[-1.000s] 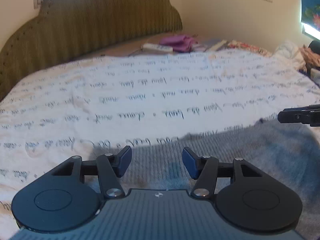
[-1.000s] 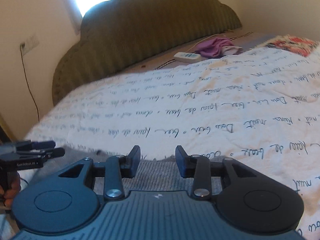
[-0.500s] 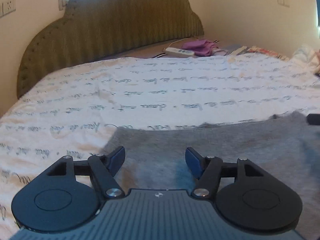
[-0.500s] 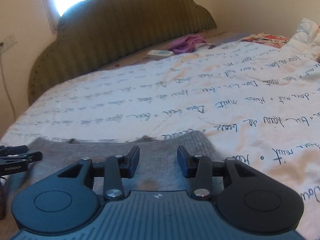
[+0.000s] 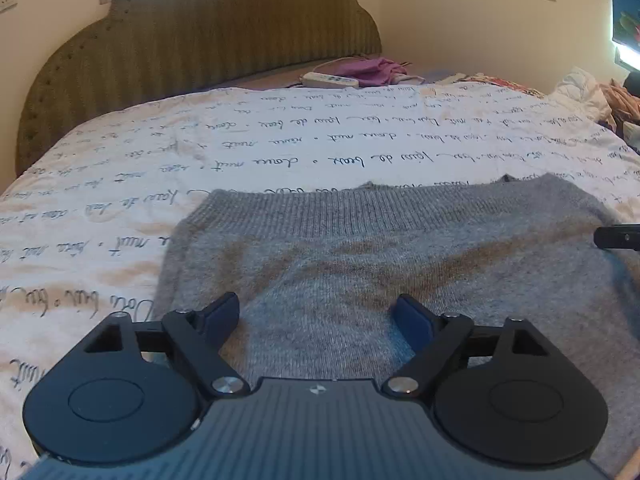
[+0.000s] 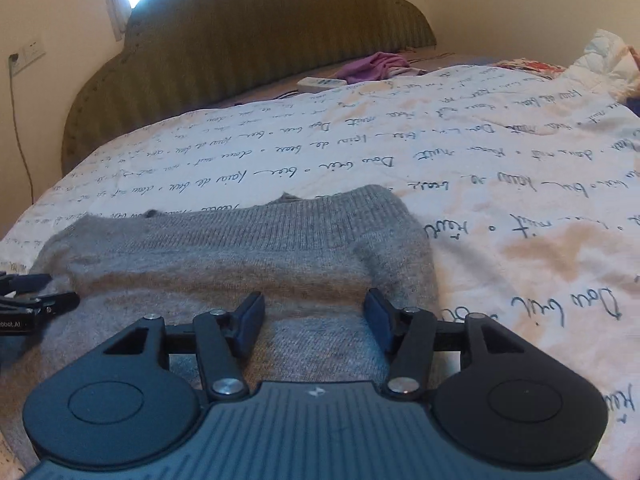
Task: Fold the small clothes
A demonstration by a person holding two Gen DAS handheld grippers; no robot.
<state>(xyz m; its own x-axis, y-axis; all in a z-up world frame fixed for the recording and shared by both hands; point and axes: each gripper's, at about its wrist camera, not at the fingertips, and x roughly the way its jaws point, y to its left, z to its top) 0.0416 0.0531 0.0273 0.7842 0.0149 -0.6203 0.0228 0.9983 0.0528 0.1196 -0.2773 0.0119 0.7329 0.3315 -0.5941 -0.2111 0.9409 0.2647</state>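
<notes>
Item 1, my left gripper (image 5: 316, 316): jaws wide apart, nothing between the pads, and they have just been opening further. It hangs over the left half of the grey knitted sweater (image 5: 380, 264), tilted down toward it; whether the fingertips brush the knit I cannot tell.

Item 2, my right gripper (image 6: 314, 320): jaws parted about half as far as they go, also just been opening, nothing gripped. It hangs over the right half of the same sweater, near its right edge.

Item 3, the sweater: lies flat on the printed duvet (image 5: 280, 152), at the near edge of the bed. Its long axis runs left to right across both my views, so it lies crosswise to both sets of fingers. The ribbed band (image 5: 360, 208) is the far edge, straight ahead of both jaws (the near edge is hidden under my gripper bodies). The knit is directly beneath and ahead of the pads, not between them.

Item 4, reach: the left corner of the ribbed band lies nearer my left gripper, the right corner nearer my right; each hand has its own end.

Item 5, judgement: the fold likely turns on that far edge, so each jaw would need to go forward and down to pinch its own corner.

Item 6, beyond: green headboard (image 5: 208, 32), a white remote (image 5: 330, 80) and a purple cloth (image 5: 372, 70) at the far edge of the bed, well apart from the sweater.
</notes>
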